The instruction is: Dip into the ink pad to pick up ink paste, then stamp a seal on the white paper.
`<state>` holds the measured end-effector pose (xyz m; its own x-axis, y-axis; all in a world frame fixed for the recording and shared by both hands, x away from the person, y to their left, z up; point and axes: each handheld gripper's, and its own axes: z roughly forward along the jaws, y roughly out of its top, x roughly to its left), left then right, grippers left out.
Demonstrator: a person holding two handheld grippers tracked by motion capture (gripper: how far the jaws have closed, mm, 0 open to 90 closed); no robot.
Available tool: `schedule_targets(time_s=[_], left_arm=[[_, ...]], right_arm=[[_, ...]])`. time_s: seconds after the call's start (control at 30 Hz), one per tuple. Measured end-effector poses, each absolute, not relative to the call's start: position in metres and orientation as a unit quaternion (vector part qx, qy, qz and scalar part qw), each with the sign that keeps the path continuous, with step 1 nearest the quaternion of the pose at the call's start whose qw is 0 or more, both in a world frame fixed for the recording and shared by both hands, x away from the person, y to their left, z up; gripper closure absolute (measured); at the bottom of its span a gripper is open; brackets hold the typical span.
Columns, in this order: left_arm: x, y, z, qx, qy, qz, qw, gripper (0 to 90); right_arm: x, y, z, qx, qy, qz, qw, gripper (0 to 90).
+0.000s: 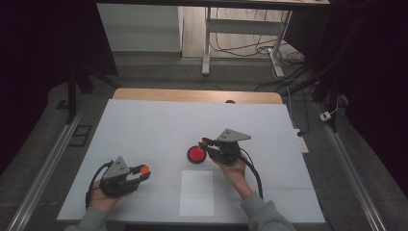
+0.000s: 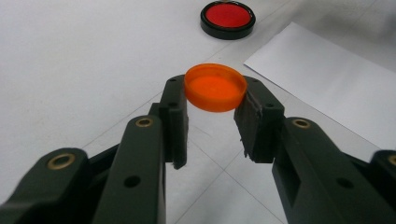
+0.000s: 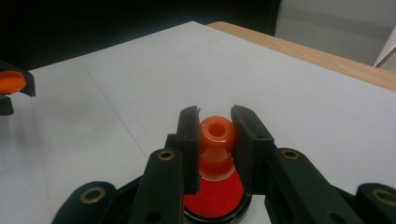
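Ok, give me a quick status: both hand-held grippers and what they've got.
Left hand-held gripper shut on orange cap. Right hand-held gripper shut on orange bottle, over the red dish. White paper sheet between them, nothing blocking.

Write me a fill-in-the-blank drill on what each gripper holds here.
1. The left gripper is shut on an orange ____.
2. The right gripper holds an orange knob above the ____ dish.
3. A white ____ lies on the table between the person's forearms.

Missing words: cap; red; sheet of paper
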<state>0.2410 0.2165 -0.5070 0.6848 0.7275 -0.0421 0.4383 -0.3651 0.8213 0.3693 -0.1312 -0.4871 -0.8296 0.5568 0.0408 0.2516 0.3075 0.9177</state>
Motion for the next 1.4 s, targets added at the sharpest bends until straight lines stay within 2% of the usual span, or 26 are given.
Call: schedule_targets(time_s=[1.4], left_arm=[[0.242,0.216,-0.51,0.811,0.361,0.165,0.43,64.8]], right_arm=[[0.329,-0.16,-0.483,0.235,0.808,0.526,0.121,72.2]])
